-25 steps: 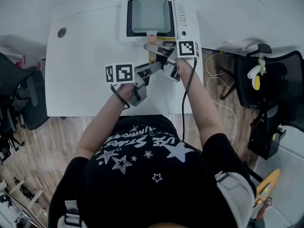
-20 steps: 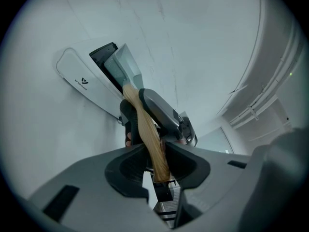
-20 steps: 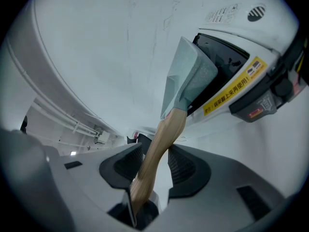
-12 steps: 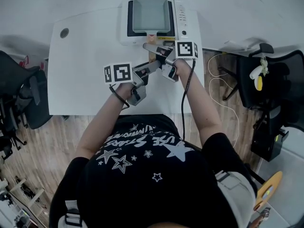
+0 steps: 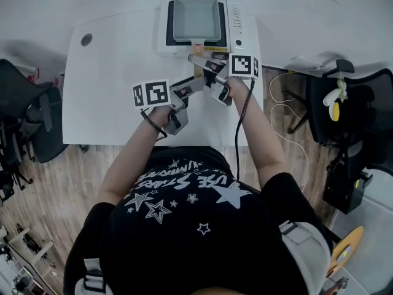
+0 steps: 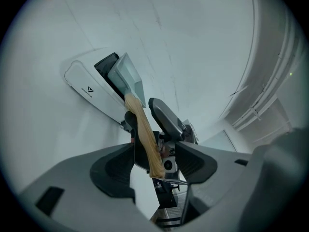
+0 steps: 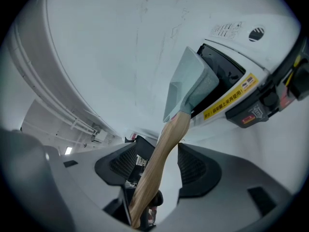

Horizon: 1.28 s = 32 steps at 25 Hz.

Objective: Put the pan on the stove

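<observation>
Grey and square, the pan [image 5: 195,18] sits flat on the white stove [image 5: 234,24], which stands at the far edge of the white desk [image 5: 110,85], toward its right far corner. The pan's pale wooden handle [image 7: 166,139] sticks out over the stove's near side, pointing back toward the person.

Both tongs meet at that handle from opposite sides. The left gripper [image 6: 155,161] has just been spreading its jaws, and they now stand wide apart with the handle's end between them. The wood lies closer to the pad at the left of that gripper's view; I cannot tell whether it brushes that pad. The right gripper [image 7: 159,168] has likewise just been opening. Its jaws are wide, the handle runs up between them, and a gap shows on each side of the wood, so nothing is clamped.

A yellow warning strip [image 7: 231,94] runs along the stove's front edge under the pan. A small round grommet [image 5: 86,40] sits near the desk's far left corner. A black cable [image 5: 238,141] hangs from the right gripper past the desk's near edge.
</observation>
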Tool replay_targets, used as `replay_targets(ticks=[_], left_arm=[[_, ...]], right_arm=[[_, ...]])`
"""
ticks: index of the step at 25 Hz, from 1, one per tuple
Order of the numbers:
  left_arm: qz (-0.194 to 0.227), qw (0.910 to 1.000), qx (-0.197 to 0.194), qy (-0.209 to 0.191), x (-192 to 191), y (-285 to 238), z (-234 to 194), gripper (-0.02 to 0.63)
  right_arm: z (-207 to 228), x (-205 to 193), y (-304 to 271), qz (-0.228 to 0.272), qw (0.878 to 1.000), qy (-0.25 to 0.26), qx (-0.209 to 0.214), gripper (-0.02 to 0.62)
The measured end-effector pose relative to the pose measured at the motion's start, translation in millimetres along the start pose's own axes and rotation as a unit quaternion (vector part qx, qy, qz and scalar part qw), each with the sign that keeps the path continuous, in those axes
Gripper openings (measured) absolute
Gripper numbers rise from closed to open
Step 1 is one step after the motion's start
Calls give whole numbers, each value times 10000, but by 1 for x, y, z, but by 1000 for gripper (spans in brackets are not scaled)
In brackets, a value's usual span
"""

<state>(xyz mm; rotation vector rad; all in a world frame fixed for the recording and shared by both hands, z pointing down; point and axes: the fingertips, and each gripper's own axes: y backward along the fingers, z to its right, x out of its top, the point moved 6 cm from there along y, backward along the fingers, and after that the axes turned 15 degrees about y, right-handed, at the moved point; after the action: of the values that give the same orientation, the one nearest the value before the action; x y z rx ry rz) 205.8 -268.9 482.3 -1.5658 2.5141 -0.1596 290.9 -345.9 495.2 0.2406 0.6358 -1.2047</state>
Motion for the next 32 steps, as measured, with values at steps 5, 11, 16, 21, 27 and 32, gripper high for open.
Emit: replay_targets(ticks=[5, 11, 16, 21, 27, 32], left_arm=[[224, 9988, 262, -336, -3, 4, 0, 255], [395, 9980, 280, -410, -2, 17, -3, 255], [574, 9958, 433, -561, 10, 33, -7, 255], [620, 9930, 452, -894, 25, 51, -6, 255], [496, 9823, 572, -1715, 41, 68, 5, 235], [141, 9680, 599, -2434, 38, 89, 9, 201]], right_arm=[[1, -1, 12, 138, 9998, 71, -153, 245], [1, -10, 31, 470, 9975, 99, -511, 245], [-5, -13, 48, 875, 9922, 183, -864, 245], [-20, -14, 67, 1249, 9768, 669, -1608, 245], [-42, -15, 76, 1527, 9440, 1460, -2535, 190], [-62, -24, 78, 1770, 9112, 1873, -3215, 86]])
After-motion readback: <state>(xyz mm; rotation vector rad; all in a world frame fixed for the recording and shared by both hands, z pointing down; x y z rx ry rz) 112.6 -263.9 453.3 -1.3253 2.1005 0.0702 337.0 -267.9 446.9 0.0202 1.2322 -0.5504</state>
